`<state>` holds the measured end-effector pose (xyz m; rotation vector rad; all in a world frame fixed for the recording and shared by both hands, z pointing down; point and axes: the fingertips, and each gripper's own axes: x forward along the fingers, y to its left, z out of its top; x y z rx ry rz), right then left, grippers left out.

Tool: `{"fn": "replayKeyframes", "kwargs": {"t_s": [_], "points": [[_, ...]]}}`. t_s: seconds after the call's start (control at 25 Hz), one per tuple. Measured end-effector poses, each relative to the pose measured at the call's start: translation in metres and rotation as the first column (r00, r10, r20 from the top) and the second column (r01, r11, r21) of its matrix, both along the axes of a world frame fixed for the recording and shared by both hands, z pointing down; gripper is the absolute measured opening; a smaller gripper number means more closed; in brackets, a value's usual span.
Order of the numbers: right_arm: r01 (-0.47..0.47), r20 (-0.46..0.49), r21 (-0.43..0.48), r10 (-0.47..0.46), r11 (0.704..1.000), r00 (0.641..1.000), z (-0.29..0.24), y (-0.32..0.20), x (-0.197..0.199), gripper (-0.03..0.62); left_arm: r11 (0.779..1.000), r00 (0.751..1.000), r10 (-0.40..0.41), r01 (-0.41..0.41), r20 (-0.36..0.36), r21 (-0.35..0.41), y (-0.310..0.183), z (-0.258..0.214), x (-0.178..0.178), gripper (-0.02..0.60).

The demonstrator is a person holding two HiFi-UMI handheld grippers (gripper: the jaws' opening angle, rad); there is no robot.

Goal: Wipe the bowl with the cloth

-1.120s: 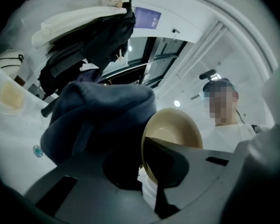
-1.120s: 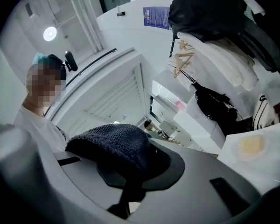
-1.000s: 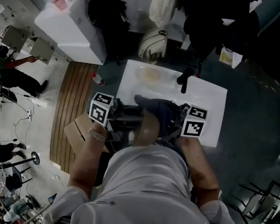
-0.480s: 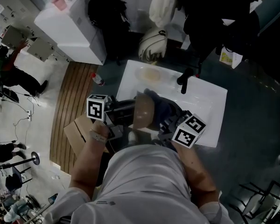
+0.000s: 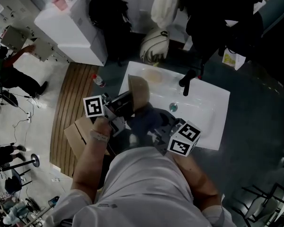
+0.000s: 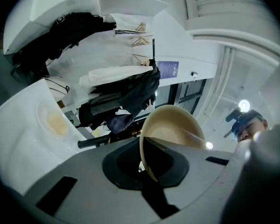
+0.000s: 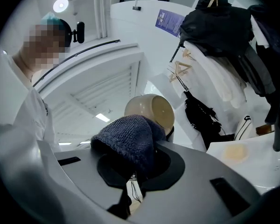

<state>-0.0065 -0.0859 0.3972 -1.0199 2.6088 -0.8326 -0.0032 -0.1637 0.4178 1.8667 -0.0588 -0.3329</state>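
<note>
At centre left of the head view, my left gripper (image 6: 145, 171) clamps the rim of the round tan bowl (image 5: 138, 92), tipped on edge over the white sink (image 5: 206, 100). Just right of it, my right gripper (image 7: 139, 172) pinches the dark blue knitted cloth (image 7: 126, 141) (bunched) beside the bowl.

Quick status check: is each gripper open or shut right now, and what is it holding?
Left gripper: shut on the rim of the bowl.
Right gripper: shut on the cloth.
</note>
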Motion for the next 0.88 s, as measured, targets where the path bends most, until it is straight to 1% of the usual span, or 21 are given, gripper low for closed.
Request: {"fn": "replayKeyframes", "kwargs": {"t_s": [0.2,0.32,0.44,0.56,0.68,0.8,0.88], "points": [[-0.008,0.021,0.032,0.007,0.999,1.000,-0.015,-0.001,0.002,0.035,0.999,1.000,-0.014,0.015,0.018,-0.037,-0.003,0.012,-0.001,0.018],[-0.037,0.031,0.057,0.036,0.998,0.999,-0.027,-0.004,0.007,0.035,0.999,0.999,-0.011,0.013,0.051,-0.042,-0.003,0.020,-0.001,0.018],[-0.084,0.042,0.080,0.081,0.993,0.996,-0.038,-0.011,0.018,0.035,0.999,0.995,0.007,-0.003,0.103,-0.035,0.001,0.031,0.001,0.018],[-0.142,0.054,0.100,0.138,0.985,0.989,-0.049,-0.022,0.034,0.035,0.998,0.982,0.062,-0.061,0.177,-0.010,0.016,0.042,0.007,0.018],[-0.185,0.046,0.094,0.182,0.978,0.982,-0.055,-0.035,0.049,0.036,0.988,0.964,0.122,-0.142,0.236,0.067,0.032,0.046,0.015,0.018],[-0.202,0.046,0.053,0.199,0.978,0.979,-0.049,-0.046,0.064,0.035,0.972,0.952,0.177,-0.208,0.250,0.105,0.052,0.042,0.025,0.018],[-0.191,0.036,0.021,0.191,0.981,0.981,-0.041,-0.051,0.068,0.035,0.955,0.945,0.227,-0.264,0.238,0.136,0.067,0.035,0.030,0.018]]}}
